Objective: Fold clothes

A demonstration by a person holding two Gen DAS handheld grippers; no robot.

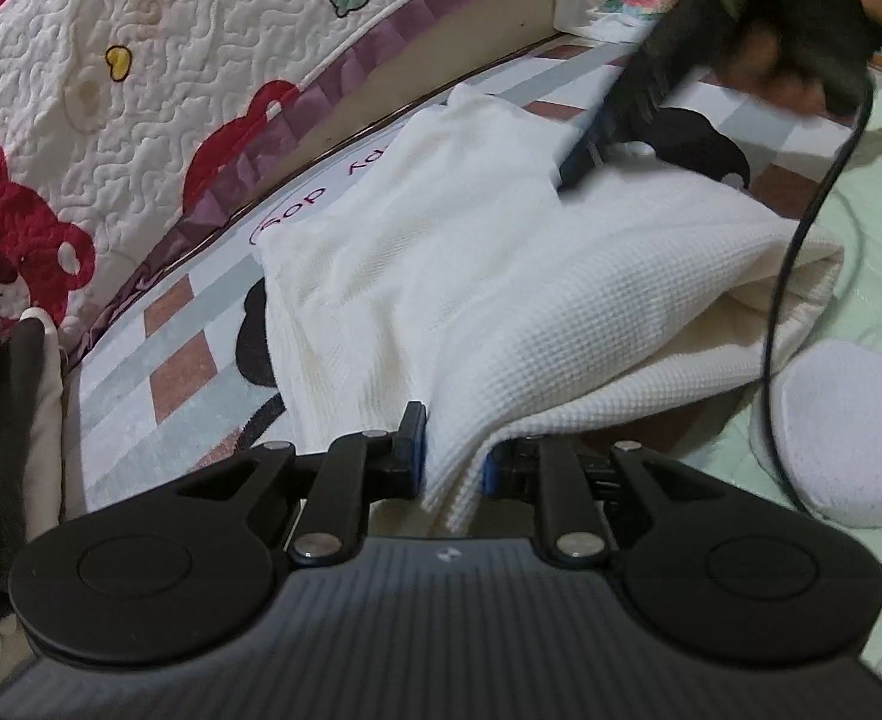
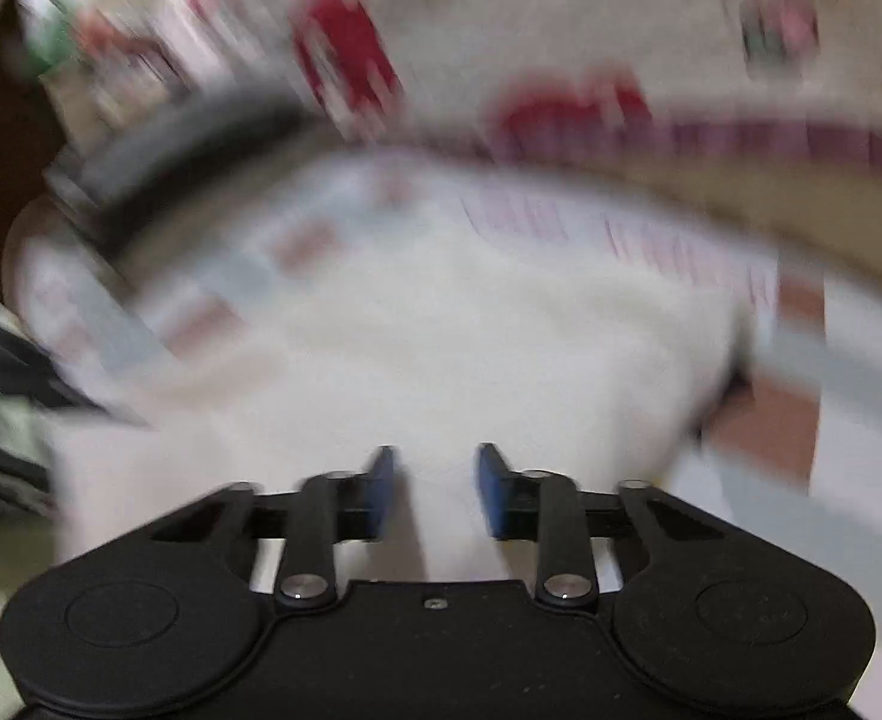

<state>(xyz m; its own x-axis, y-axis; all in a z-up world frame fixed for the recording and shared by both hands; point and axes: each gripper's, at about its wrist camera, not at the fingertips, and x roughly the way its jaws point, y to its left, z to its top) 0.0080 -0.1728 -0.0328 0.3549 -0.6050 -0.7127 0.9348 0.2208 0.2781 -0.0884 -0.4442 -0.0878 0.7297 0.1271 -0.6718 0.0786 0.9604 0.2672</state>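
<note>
The biggest thing in view is the checked play mat (image 1: pixel 165 360) with a black cartoon figure, which lies in front of a quilt with red bears (image 1: pixel 39 138) at the far left, and I think it serves as the flat place for folding. On the mat lies the white waffle-knit garment (image 1: pixel 501 276), spread from the near middle toward the far right, with one part doubled over at the right, so some folding shows in it, though how far the job is I cannot judge from this. The left gripper (image 1: pixel 454 456) at the near edge is closed narrowly on a hem of this garment, probably to keep that corner fixed or to lift it. The right gripper (image 1: pixel 591 150), held in a hand with a black glove, touches the garment at its far side; in its own blurred view its blue pads (image 2: pixel 381 492) stand apart with white cloth between them, so whether it grips the cloth I cannot tell. A black cable (image 1: pixel 801 252) hangs across the right side
</note>
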